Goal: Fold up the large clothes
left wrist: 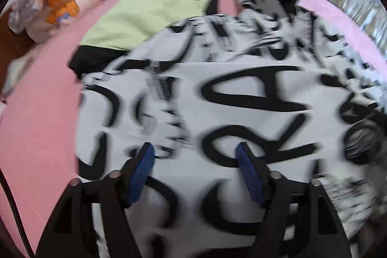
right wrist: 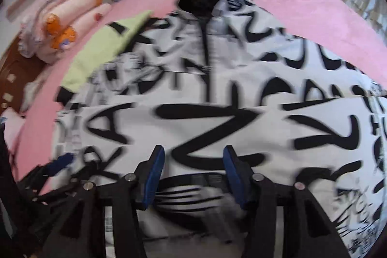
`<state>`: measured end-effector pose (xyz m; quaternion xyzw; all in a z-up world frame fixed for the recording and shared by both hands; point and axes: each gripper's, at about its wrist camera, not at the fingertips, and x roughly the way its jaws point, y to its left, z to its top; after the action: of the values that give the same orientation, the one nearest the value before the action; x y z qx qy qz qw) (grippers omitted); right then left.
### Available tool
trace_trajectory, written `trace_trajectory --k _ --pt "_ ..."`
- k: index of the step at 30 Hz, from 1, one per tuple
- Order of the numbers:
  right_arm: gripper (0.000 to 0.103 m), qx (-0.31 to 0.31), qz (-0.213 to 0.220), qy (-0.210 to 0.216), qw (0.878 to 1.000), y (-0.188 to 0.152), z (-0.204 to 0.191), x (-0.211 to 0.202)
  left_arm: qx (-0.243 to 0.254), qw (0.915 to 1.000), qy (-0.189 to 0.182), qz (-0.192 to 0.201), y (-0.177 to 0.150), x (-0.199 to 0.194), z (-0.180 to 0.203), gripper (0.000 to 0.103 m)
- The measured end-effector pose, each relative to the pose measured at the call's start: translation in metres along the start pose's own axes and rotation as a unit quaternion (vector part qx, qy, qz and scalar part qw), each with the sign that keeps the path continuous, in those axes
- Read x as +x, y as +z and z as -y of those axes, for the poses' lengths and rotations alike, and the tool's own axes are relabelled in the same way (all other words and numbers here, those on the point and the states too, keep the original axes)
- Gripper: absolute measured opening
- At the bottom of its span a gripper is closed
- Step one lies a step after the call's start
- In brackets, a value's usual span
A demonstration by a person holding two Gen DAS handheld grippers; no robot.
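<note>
The garment (left wrist: 241, 93) is white with bold black lettering; the bedsheet (left wrist: 36, 125) pink; a folded cloth (left wrist: 145, 13) pale green with black.

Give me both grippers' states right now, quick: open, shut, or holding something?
Left gripper: open, nothing between the jaws, above the white garment with black lettering.
Right gripper: open, nothing clamped, over the same garment.
</note>
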<state>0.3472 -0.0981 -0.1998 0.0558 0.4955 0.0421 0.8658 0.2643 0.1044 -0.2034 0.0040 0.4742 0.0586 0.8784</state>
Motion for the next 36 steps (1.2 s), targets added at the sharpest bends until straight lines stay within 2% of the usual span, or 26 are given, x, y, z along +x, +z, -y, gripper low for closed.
trace_trajectory --k 1,2,3,4,7,9,14,17,22,25,28,30,32,34,36 --pt "0.047 0.011 0.005 -0.013 1.000 0.001 0.014 -0.002 0.009 0.9998 0.012 0.009 -0.001 0.000 -0.005 0.074" --pt "0.047 0.024 0.008 -0.020 0.999 0.000 0.032 -0.004 0.016 0.9987 0.046 0.018 -0.002 0.000 -0.009 0.085" --pt "0.049 0.034 0.005 -0.041 0.999 0.000 0.046 -0.004 0.019 0.9973 0.067 0.024 -0.001 0.001 -0.014 0.087" --pt "0.054 0.045 0.001 -0.061 0.997 -0.002 0.061 -0.004 0.016 0.9977 0.061 0.024 -0.001 0.002 -0.019 0.088" --pt "0.055 0.074 -0.003 -0.035 0.997 -0.010 0.094 -0.010 -0.005 0.9993 0.035 0.012 0.003 0.005 -0.028 0.088" --pt "0.055 0.065 0.000 -0.049 0.997 -0.013 0.096 -0.015 -0.002 0.9992 0.039 0.013 0.005 0.005 -0.026 0.088" --pt "0.055 0.053 0.008 -0.048 0.997 -0.020 0.087 -0.025 0.003 0.9989 0.044 0.014 0.008 0.007 -0.025 0.088" --pt "0.055 0.040 0.018 -0.045 0.998 -0.023 0.074 -0.033 0.000 0.9994 0.034 -0.001 0.010 0.005 -0.025 0.088" --pt "0.055 0.018 0.034 -0.001 0.999 -0.029 0.038 -0.052 -0.003 0.9999 0.009 -0.006 0.003 -0.022 -0.020 0.088" --pt "0.055 -0.016 0.021 0.046 0.999 -0.047 0.006 -0.062 -0.014 0.9995 -0.025 -0.010 -0.008 -0.046 -0.013 0.088" --pt "0.055 -0.055 0.001 0.075 0.996 -0.065 -0.022 -0.064 -0.024 0.9980 -0.056 -0.018 -0.025 -0.063 -0.007 0.088" --pt "0.055 -0.084 -0.006 0.069 0.994 -0.077 -0.034 -0.059 -0.024 0.9979 -0.054 -0.025 -0.038 -0.066 -0.006 0.088" --pt "0.055 -0.098 -0.010 0.042 0.994 -0.084 -0.034 -0.051 -0.025 0.9985 -0.033 -0.037 -0.051 -0.060 -0.010 0.088" --pt "0.055 -0.082 -0.013 0.025 0.996 -0.084 -0.022 -0.046 -0.038 0.9979 -0.015 -0.050 -0.063 -0.052 -0.023 0.088" --pt "0.054 -0.059 -0.018 0.007 0.998 -0.081 -0.004 -0.043 -0.045 0.9980 -0.015 -0.042 -0.070 -0.056 -0.031 0.088"
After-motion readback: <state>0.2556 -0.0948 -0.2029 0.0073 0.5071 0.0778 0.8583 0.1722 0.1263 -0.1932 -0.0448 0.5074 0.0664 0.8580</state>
